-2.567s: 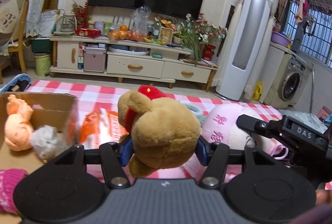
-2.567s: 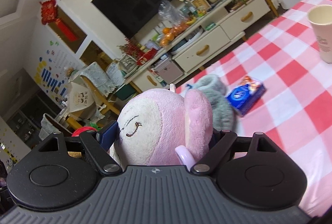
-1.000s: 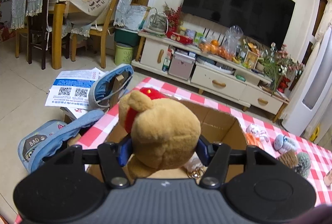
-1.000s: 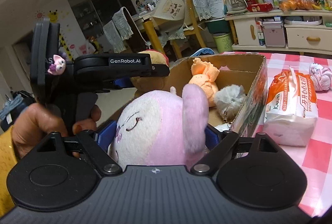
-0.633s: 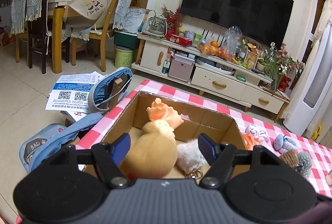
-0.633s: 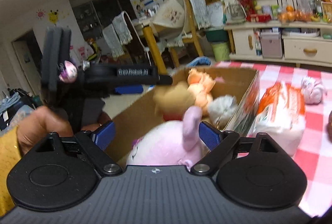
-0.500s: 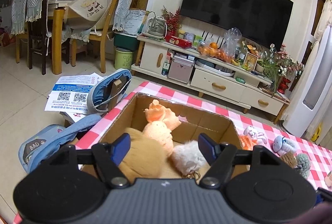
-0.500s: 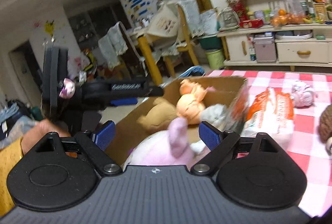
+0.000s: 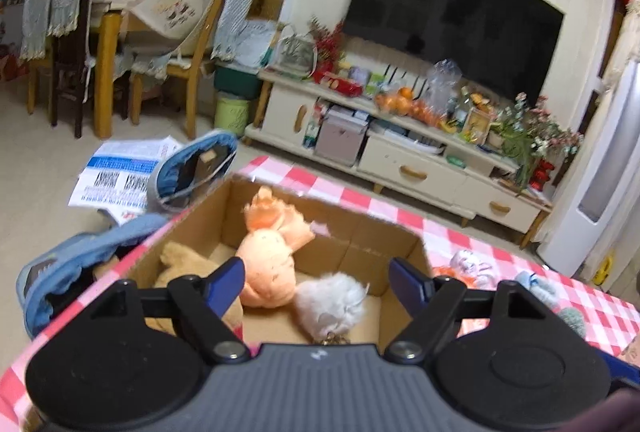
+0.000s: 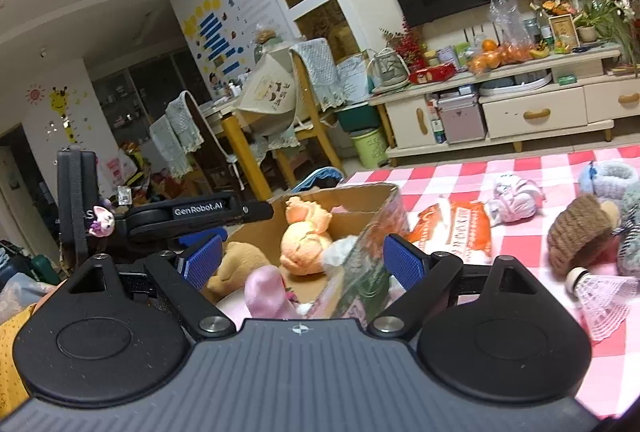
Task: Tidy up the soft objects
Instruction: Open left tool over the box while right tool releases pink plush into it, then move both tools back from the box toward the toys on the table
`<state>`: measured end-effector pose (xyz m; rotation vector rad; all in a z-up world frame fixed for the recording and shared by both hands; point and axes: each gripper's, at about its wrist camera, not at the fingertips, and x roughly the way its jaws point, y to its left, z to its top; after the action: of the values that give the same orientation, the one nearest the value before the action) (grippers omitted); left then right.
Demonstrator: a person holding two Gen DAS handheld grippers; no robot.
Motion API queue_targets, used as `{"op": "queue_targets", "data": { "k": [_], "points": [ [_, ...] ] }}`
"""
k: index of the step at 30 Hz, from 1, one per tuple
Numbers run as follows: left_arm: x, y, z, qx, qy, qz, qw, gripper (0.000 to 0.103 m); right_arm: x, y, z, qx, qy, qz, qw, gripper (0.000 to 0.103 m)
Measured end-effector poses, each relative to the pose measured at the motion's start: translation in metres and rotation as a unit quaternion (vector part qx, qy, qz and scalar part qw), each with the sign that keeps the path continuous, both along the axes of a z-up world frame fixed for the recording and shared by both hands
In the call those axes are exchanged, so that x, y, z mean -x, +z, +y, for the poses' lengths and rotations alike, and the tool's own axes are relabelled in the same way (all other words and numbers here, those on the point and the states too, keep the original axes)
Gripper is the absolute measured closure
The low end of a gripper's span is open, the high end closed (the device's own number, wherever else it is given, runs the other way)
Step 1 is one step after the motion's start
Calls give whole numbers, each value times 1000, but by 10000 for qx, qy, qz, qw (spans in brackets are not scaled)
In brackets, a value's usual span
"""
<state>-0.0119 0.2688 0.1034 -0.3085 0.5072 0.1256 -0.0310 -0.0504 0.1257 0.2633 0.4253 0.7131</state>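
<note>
An open cardboard box (image 9: 320, 204) stands on the red-checked table. In it lie a brown bear (image 9: 180, 264), an orange plush (image 9: 268, 252) and a grey fluffy ball (image 9: 332, 300). My left gripper (image 9: 316, 284) hovers over the box, its jaws opening, with nothing between them. In the right wrist view, my right gripper (image 10: 302, 260) is open above the box's (image 10: 372, 232) near corner. A pink plush (image 10: 264, 292) lies loose below it, beside the brown bear (image 10: 240, 260) and the orange plush (image 10: 304, 240). The left gripper (image 10: 244, 222) reaches in from the left.
Right of the box lie an orange tissue pack (image 10: 456, 228), a small pale plush (image 10: 516, 200), a brown knitted hat (image 10: 576, 236), a grey-blue knitted piece (image 10: 612, 176) and a shuttlecock (image 10: 600, 292). A blue bag (image 9: 80, 256) sits on the floor left of the table.
Both grippers opened. The brown bear dropped from the left one and the pink plush from the right one into the box. The right gripper rose and tilted up.
</note>
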Motion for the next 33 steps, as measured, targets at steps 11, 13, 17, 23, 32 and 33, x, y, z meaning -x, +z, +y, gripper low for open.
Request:
{"op": "queue_targets", "data": {
  "k": [11, 13, 17, 23, 32, 33],
  "points": [
    [-2, 3, -32, -835, 76, 51, 9965, 23, 12, -5, -30, 71, -589, -41, 9982, 0],
    [2, 8, -38, -943, 59, -117, 9955, 23, 14, -8, -32, 218, -732, -94, 9970, 0],
    [2, 14, -48, -894, -115, -311, 9954, 23, 20, -13, -31, 478, -973, -201, 9939, 0],
    [1, 17, -72, -956, -414, -420, 9937, 23, 25, -15, -34, 683, -1176, -293, 9903, 0],
    [3, 15, -104, -992, -855, -490, 9902, 23, 22, -15, -48, 648, -1493, -277, 9863, 0],
    [3, 14, -107, -985, -900, -488, 9899, 23, 22, -15, -49, 674, -1530, -284, 9855, 0]
  ]
}}
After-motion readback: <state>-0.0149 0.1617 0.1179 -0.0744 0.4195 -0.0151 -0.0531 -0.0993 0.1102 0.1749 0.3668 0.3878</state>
